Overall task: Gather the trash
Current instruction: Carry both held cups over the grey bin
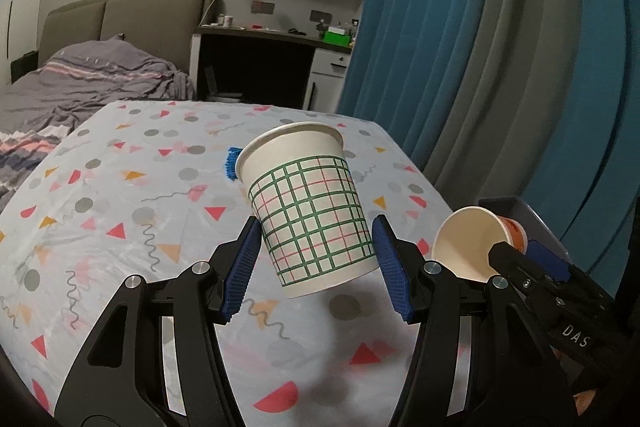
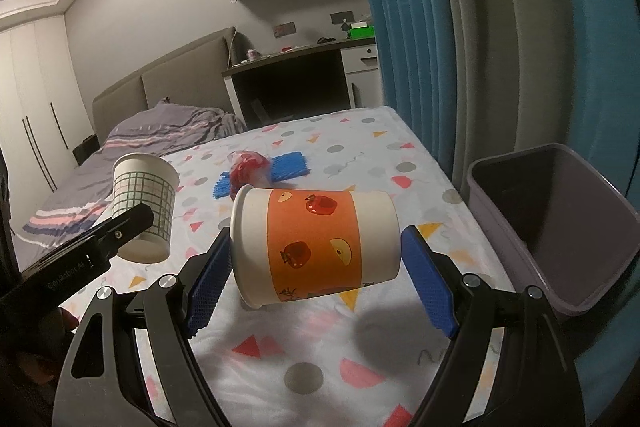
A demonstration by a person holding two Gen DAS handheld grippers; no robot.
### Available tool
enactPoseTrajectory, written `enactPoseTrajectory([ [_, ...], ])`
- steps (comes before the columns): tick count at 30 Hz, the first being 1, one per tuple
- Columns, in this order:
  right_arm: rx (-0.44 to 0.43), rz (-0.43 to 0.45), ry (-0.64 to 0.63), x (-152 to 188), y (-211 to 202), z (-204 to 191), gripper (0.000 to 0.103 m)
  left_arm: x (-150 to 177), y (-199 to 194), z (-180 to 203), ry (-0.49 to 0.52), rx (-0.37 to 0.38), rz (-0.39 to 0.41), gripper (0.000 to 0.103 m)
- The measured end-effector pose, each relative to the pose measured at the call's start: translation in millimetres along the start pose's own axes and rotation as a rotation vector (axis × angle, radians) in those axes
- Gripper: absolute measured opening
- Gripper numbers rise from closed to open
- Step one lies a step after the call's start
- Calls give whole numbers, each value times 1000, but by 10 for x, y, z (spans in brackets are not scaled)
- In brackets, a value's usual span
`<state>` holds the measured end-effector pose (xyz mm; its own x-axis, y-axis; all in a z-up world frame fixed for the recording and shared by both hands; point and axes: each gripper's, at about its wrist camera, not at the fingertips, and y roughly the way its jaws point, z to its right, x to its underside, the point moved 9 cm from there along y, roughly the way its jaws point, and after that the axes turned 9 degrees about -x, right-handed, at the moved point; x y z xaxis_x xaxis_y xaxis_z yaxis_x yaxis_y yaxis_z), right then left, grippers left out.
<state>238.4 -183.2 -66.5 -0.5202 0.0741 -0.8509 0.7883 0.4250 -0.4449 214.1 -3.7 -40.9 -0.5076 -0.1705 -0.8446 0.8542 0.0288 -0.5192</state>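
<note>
My left gripper (image 1: 316, 259) is shut on a white paper cup with a green grid pattern (image 1: 310, 211), held upright and tilted above the table; it also shows in the right wrist view (image 2: 144, 203). My right gripper (image 2: 316, 287) is shut on an orange paper cup with apple prints (image 2: 316, 243), held on its side, mouth to the left, above the table. That cup's open mouth shows in the left wrist view (image 1: 468, 247). A grey-purple bin (image 2: 560, 223) stands open at the table's right edge, right of the orange cup.
A table with a patterned cloth (image 2: 320, 359) lies below both grippers. On it lie a red plastic wrapper (image 2: 248, 167) and a blue foam net (image 2: 288, 167). Blue curtains (image 2: 420, 27) hang on the right. A bed (image 1: 80, 83) and desk (image 1: 272, 43) stand behind.
</note>
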Motion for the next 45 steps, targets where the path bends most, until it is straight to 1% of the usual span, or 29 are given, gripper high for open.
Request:
enactPoseTrajectory([
  [17,29,29,27,-19,-188,270,80,27,41,385,49,43,0,56],
  [24,55,41,42,-52,-255,454,80,19,124,578,76,69,-2,56],
  [29,81,51,55,-82,-329,641,80,24,167,792,99,99,-4,56],
  [33,110,64,65,-122,-407,839,80,28,208,1042,127,135,-3,56],
  [37,158,85,81,-154,-518,1102,80,36,251,1380,161,182,-5,56],
  [41,226,103,103,-172,-639,1437,80,27,327,1723,184,238,-10,56],
  [45,301,110,120,-169,-708,1806,80,56,448,2114,216,311,-27,56],
])
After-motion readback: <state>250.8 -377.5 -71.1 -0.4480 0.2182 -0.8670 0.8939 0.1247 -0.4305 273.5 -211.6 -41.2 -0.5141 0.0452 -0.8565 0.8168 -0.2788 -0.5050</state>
